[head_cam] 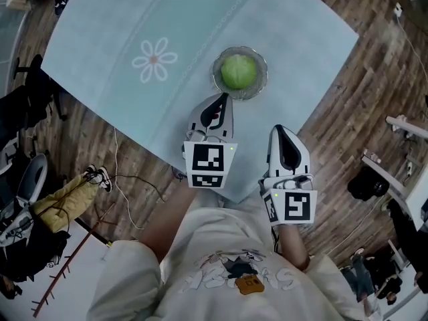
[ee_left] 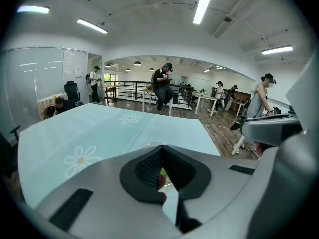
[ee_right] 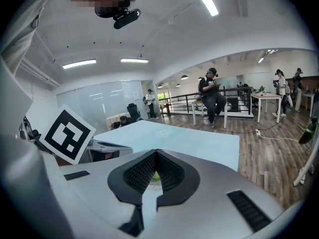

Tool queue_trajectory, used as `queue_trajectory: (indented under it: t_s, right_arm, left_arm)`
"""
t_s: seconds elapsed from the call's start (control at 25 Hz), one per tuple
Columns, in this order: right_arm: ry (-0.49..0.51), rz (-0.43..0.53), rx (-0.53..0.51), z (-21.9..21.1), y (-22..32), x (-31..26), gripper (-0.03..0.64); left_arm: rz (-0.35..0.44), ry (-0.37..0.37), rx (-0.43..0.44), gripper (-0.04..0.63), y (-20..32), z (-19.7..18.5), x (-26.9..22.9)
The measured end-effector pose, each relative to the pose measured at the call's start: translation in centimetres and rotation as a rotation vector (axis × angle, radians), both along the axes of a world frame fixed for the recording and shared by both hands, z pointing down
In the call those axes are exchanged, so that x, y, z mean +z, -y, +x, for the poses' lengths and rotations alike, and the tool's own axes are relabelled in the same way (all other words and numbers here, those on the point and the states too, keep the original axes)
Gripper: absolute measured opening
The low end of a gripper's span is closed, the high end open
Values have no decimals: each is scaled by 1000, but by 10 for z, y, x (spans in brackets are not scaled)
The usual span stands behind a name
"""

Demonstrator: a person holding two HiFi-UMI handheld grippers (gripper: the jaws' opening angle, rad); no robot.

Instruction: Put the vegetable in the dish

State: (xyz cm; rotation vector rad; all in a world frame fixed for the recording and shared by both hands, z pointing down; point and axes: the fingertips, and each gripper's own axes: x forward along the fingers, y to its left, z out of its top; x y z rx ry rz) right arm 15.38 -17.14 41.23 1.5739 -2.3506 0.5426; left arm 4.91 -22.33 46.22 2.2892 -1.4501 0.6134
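Observation:
A round green vegetable [head_cam: 239,71] lies in a clear glass dish [head_cam: 263,83] on the pale blue tablecloth [head_cam: 134,25]. My left gripper [head_cam: 224,99] points at the dish's near rim, just short of it, with its jaws shut and nothing between them. In the left gripper view the left gripper [ee_left: 162,148] has its pads together, and a sliver of green vegetable [ee_left: 163,173] shows through the gap below them. My right gripper [head_cam: 279,131] hangs to the right of the left one, over the table's near corner, also shut and empty. Its right gripper view [ee_right: 156,153] shows the same.
The table's near edge [head_cam: 160,154] runs diagonally under both grippers, with wooden floor [head_cam: 374,79] beyond it. Cables [head_cam: 134,186], a bag [head_cam: 63,199] and chairs [head_cam: 20,179] lie on the floor at the left. Several people [ee_left: 163,86] stand beyond the table's far side.

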Motion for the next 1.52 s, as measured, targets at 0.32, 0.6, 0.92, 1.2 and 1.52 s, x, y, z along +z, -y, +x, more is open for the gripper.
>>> queue_trajectory:
  t_s: [0.32, 0.6, 0.92, 1.2, 1.52]
  right_arm:
    - [-19, 61, 49, -32, -27, -40, 21]
    - [-38, 127, 28, -50, -51, -75, 22]
    - [-86, 175, 37, -58, -80, -113, 23]
    - [-77, 200, 54, -76, -114, -138, 23]
    - [-71, 206, 19, -123, -152, -153, 23]
  left_arm:
    - [27, -36, 71, 8, -30, -25, -35]
    - [42, -51, 115, 8, -67, -43, -68]
    - [59, -71, 185, 8, -120, -70, -104]
    - [94, -121, 272, 8, -169, -80, -145]
    - [132, -159, 354, 8, -219, -105, -178]
